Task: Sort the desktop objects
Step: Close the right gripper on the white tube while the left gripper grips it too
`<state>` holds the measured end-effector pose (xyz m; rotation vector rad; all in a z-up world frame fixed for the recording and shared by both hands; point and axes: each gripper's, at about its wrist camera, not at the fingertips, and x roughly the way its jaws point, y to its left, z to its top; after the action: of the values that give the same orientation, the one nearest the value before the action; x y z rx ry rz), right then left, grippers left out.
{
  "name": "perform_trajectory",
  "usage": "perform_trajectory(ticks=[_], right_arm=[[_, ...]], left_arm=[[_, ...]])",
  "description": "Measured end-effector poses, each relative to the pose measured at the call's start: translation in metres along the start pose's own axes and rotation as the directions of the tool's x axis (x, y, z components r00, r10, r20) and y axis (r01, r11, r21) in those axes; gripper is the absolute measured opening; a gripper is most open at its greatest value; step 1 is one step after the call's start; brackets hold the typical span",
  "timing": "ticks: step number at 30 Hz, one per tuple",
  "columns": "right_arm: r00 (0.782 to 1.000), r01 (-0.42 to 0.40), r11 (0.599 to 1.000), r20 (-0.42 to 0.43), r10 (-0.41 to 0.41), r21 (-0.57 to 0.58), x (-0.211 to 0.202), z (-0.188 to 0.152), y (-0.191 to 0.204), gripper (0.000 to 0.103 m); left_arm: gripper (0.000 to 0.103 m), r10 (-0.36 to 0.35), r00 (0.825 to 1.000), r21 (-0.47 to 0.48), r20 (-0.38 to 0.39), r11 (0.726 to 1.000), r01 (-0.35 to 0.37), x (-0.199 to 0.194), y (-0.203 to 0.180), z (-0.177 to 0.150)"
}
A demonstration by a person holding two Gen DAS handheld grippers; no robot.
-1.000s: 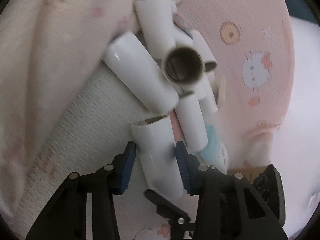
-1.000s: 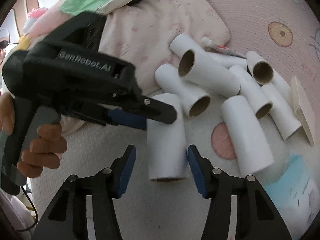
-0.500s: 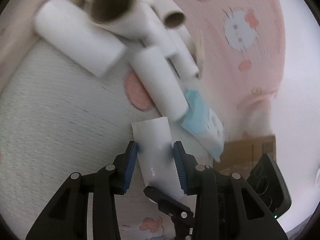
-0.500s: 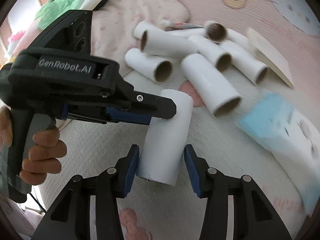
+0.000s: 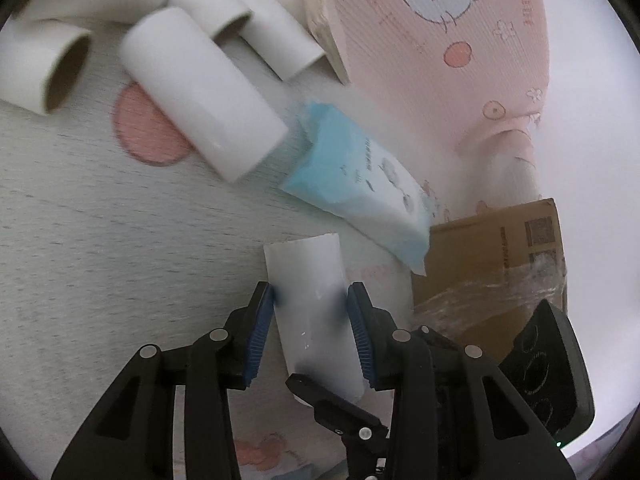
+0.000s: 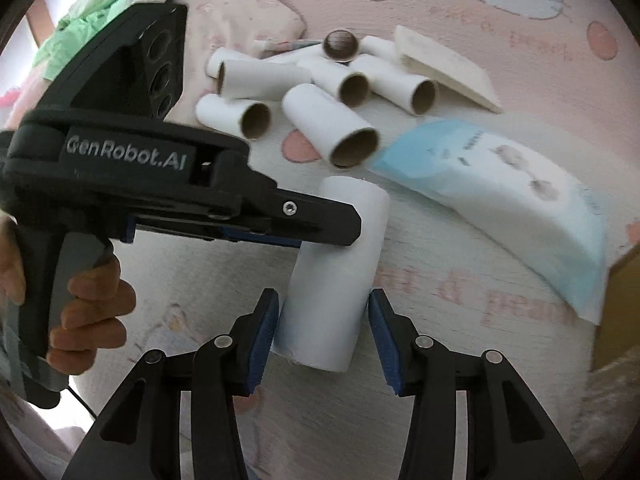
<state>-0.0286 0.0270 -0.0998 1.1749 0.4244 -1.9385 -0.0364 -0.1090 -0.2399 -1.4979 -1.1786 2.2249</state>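
Note:
My left gripper (image 5: 310, 308) is shut on a white paper tube (image 5: 310, 300) and holds it above the bed. In the right wrist view the same tube (image 6: 336, 280) sits between my right gripper's (image 6: 322, 312) pads, which close on its lower end, while the left gripper body (image 6: 132, 160) grips its upper part from the left. A pile of several white paper tubes (image 6: 320, 84) lies farther back; it also shows in the left wrist view (image 5: 200, 92). A blue and white tissue pack (image 5: 360, 184) lies to the right (image 6: 512, 196).
A cardboard box (image 5: 504, 264) stands at the right, past the bed edge. A flat beige card (image 6: 444, 68) lies beside the tube pile. A pink pillow (image 6: 244, 20) and green cloth (image 6: 108, 4) lie at the back left.
Both grippers carried the held tube away from the pile, toward the right and the cardboard box. The pile shrank back in both views; the tissue pack and box came into view.

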Motion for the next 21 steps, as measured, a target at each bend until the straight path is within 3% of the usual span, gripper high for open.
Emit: perform_trajectory(ticks=[7, 12, 16, 21], right_arm=[[0.999, 0.041, 0.997, -0.011, -0.041, 0.065, -0.021, -0.021, -0.037, 0.044], [0.997, 0.082, 0.996, -0.02, -0.081, 0.028, -0.026, -0.027, -0.032, 0.044], [0.996, 0.089, 0.995, -0.026, -0.088, 0.034, -0.024, -0.025, -0.032, 0.044], [0.997, 0.075, 0.996, -0.023, -0.073, 0.058, -0.018, -0.021, -0.036, 0.044]], left_arm=[[0.042, -0.031, 0.998, 0.024, -0.053, 0.999, 0.032, 0.021, -0.014, 0.002], [0.046, -0.066, 0.991, -0.007, -0.119, 0.998, 0.065, 0.032, -0.014, 0.001], [0.046, -0.081, 0.991, -0.055, -0.11, 0.996, 0.076, 0.034, -0.01, -0.004], [0.046, -0.042, 0.995, -0.017, -0.093, 0.999, 0.041, 0.034, -0.016, -0.006]])
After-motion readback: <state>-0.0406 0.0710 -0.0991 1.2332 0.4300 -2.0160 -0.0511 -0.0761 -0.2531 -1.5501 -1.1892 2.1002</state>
